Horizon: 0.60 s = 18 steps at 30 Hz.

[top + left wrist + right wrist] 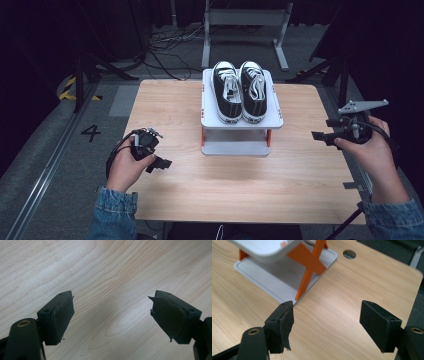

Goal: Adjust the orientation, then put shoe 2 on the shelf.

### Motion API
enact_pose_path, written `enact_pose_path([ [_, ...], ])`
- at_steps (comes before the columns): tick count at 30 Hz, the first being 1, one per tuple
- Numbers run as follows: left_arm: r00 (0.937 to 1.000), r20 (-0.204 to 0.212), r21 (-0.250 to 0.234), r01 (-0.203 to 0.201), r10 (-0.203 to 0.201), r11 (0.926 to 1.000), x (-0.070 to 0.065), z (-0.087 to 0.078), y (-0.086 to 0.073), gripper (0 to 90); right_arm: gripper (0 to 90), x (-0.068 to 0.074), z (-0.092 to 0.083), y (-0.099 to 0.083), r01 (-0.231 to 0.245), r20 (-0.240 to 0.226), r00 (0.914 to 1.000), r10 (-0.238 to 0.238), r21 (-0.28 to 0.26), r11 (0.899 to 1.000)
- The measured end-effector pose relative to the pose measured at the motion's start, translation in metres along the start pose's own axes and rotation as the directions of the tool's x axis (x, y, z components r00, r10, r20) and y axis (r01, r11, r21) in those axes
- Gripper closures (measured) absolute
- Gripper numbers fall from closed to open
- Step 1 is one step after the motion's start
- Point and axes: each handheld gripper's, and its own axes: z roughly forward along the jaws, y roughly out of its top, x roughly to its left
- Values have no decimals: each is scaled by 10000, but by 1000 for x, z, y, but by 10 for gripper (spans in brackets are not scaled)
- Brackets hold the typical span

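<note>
A pair of black sneakers is seen side by side on the top shelf of a small white rack at the far middle of the wooden table. The left gripper is held near the table's left edge, jaws spread and empty. The right gripper is held at the right edge, well apart from the rack, jaws likewise spread with nothing between them.

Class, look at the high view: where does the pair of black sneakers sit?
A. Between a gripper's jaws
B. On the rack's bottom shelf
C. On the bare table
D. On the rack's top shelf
D: the black sneakers stand side by side on the top shelf of the rack.
</note>
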Motion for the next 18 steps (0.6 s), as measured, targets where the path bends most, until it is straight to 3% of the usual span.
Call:
enact_pose_path([
  [5,10000,70,94,-34,34,10000,-3,3,1,187,281,-1,8,-31,-463,-425,9980,468,115,9989],
  [15,10000,61,247,-76,74,9997,-3,5,1,187,251,-10,39,-87,-798,85,9968,795,480,9957],
  [18,10000,11,171,-31,31,9998,-2,4,1,187,235,-15,49,-99,-923,82,9957,921,243,9954],
])
